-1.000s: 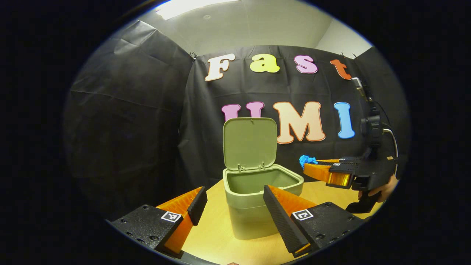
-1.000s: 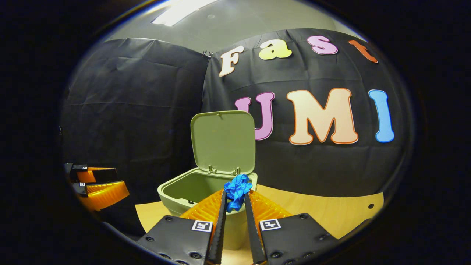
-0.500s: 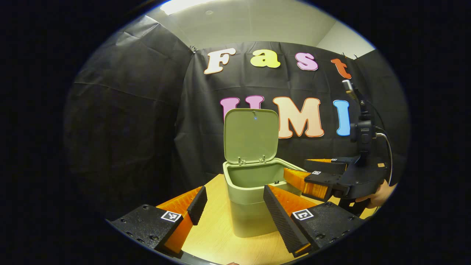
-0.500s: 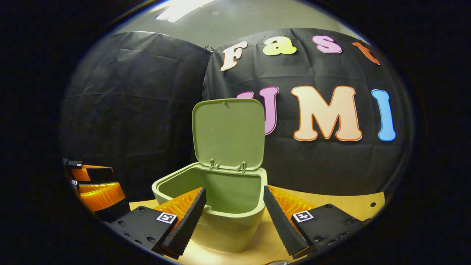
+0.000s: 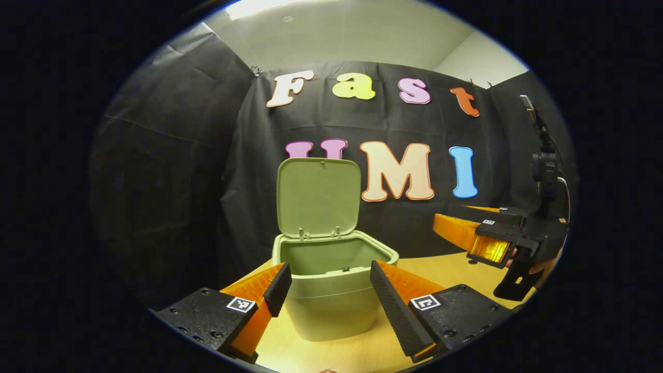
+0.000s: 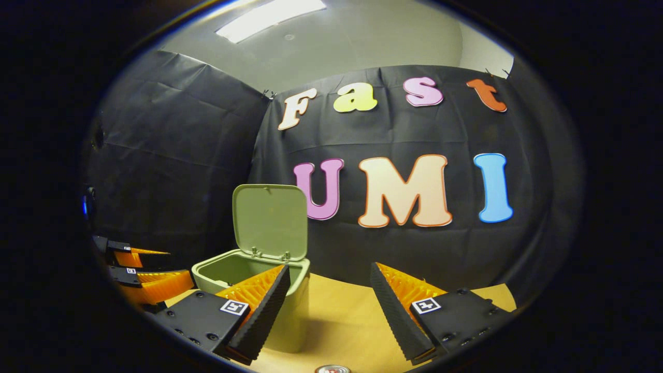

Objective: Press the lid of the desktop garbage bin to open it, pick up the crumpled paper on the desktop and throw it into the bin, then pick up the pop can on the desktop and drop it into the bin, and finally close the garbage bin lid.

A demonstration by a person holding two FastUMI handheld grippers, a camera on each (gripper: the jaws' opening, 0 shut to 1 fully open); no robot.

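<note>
The right gripper (image 6: 327,305) has its fingers spread wide with nothing between them; through the gap lies bare wooden surface (image 6: 342,316). At the very near edge of the right gripper view, just below that gap, a sliver of round metal shows, probably the top of the pop can (image 6: 331,369), though too little is visible to be sure. The left gripper (image 5: 326,292) is likewise wide open and empty, its fingers framing the garbage bin (image 5: 331,305), which stands on the surface just beyond them.

The bin's lid (image 5: 317,197) stands upright on its hinge at the far rim, so the mouth is open. The crumpled paper cannot be made out on the surface; the bin's inside is too shadowed to tell what it holds. In the left gripper view the right gripper (image 5: 469,233) hangs off to the right of the bin, well apart from it, held by a hand (image 5: 544,267) that is barely visible.

By my judgement the can is next. A can like this should be light, stiff only up to a point, and smooth, so it may dent or slip. Taking it across the middle of its round wall, fingers square to the sides and squeezing gently, looks safest.
</note>
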